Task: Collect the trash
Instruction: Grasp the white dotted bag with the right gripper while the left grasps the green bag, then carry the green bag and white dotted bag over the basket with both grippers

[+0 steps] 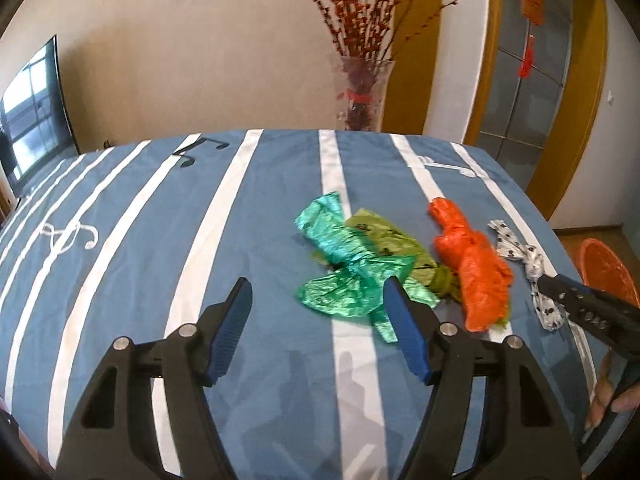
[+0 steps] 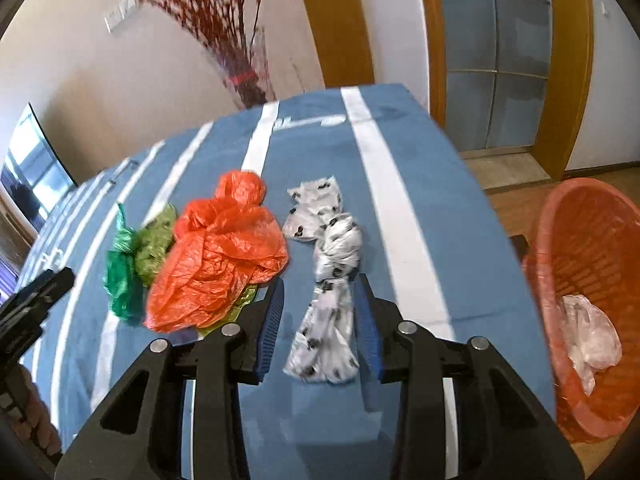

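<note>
The right gripper (image 2: pixel 318 316) is seen nearest, its ribbed blue pads spread open on either side of the white black-spotted bag (image 2: pixel 326 280), not yet closed on it. This knotted, crinkled plastic bag is laid lengthwise toward the far edge of the blue-and-white striped tablecloth (image 2: pixel 420 216), near its right edge. The orange bag (image 2: pixel 220 256), olive bag (image 1: pixel 384 236) and green bag (image 1: pixel 344 264) are crumpled alongside. The left gripper (image 1: pixel 316 328) is held open. Clear plastic is seen in the orange basket (image 2: pixel 592 240). No writing is legible.

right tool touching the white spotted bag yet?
Apart. The right wrist view shows the right tool open astride the white spotted bag, with blue tablecloth visible between each pad and the bag.
</note>
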Demonstrator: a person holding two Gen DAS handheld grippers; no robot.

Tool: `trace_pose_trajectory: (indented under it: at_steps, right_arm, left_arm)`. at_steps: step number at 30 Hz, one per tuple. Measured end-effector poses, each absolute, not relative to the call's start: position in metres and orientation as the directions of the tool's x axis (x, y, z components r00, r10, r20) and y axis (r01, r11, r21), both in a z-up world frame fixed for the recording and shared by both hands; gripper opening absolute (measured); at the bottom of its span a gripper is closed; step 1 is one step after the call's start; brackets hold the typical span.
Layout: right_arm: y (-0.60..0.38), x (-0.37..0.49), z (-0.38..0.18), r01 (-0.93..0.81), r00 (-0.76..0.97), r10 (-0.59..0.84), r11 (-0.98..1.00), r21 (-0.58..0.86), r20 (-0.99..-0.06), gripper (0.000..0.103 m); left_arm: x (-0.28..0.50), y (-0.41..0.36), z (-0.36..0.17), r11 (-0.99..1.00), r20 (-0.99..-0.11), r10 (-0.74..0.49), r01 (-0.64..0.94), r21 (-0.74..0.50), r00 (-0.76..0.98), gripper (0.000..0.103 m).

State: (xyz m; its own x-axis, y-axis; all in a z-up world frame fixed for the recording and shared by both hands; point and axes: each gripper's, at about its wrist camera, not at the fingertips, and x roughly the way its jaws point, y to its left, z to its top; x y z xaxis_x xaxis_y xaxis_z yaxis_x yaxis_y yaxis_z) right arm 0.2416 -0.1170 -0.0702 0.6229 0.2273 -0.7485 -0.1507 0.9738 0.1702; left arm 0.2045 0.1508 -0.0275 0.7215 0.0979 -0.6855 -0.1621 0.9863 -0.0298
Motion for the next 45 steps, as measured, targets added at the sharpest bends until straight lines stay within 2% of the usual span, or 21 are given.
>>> trace_pose_trajectory:
  at_steps: [1,3,6,8,20,22,24,27,28,38,45]
  right_arm:
    - [-0.115,0.243,-0.073,-0.146,0.617,0.212,0.977,0.154,-0.758,0.037]
    - [-0.116,0.243,-0.076,-0.141,0.616,0.195,0.981,0.137,-0.763,0.030]
    - [-0.121,0.239,-0.076,-0.142,0.615,0.186,0.982,0.124,-0.766,0.007]
    - [-0.129,0.235,-0.074,-0.125,0.632,0.172,0.985,0.120,-0.756,0.005]
    - [-0.161,0.212,-0.061,-0.099,0.679,0.173,0.985,0.144,-0.714,0.004]
    - [-0.160,0.212,-0.062,-0.100,0.676,0.175,0.984,0.146,-0.715,0.004]
    - [-0.162,0.210,-0.064,-0.099,0.675,0.175,0.984,0.147,-0.717,0.004]
    - [-0.164,0.208,-0.064,-0.092,0.675,0.175,0.984,0.152,-0.717,0.004]
    - [-0.164,0.208,-0.064,-0.092,0.676,0.175,0.984,0.153,-0.716,0.004]
    - [-0.174,0.193,-0.043,-0.097,0.719,0.186,0.981,0.169,-0.669,0.004]
    - [-0.184,0.179,-0.026,-0.094,0.758,0.184,0.980,0.175,-0.625,0.004]
  left_arm:
    - [0.205,0.153,-0.029,0.986,-0.687,0.096,-0.164,-0.034,0.720,0.067]
    - [0.206,0.155,-0.030,0.985,-0.690,0.095,-0.169,-0.040,0.717,0.067]
    - [0.213,0.155,-0.033,0.985,-0.696,0.079,-0.161,-0.054,0.714,0.067]
    - [0.218,0.151,-0.034,0.986,-0.701,0.064,-0.152,-0.064,0.710,0.067]
    - [0.263,0.129,-0.050,0.984,-0.764,0.053,-0.164,-0.069,0.643,0.065]
    - [0.268,0.132,-0.060,0.981,-0.790,0.042,-0.176,-0.084,0.611,0.057]
    - [0.269,0.135,-0.068,0.978,-0.807,0.013,-0.177,-0.114,0.591,0.042]
    - [0.264,0.135,-0.072,0.980,-0.804,0.016,-0.171,-0.106,0.595,0.029]
    - [0.262,0.136,-0.072,0.980,-0.805,0.005,-0.164,-0.115,0.594,0.019]
    - [0.240,0.144,-0.047,0.981,-0.763,0.032,-0.165,-0.099,0.646,0.015]
    - [0.227,0.119,-0.017,0.990,-0.721,-0.002,-0.098,-0.097,0.693,0.015]
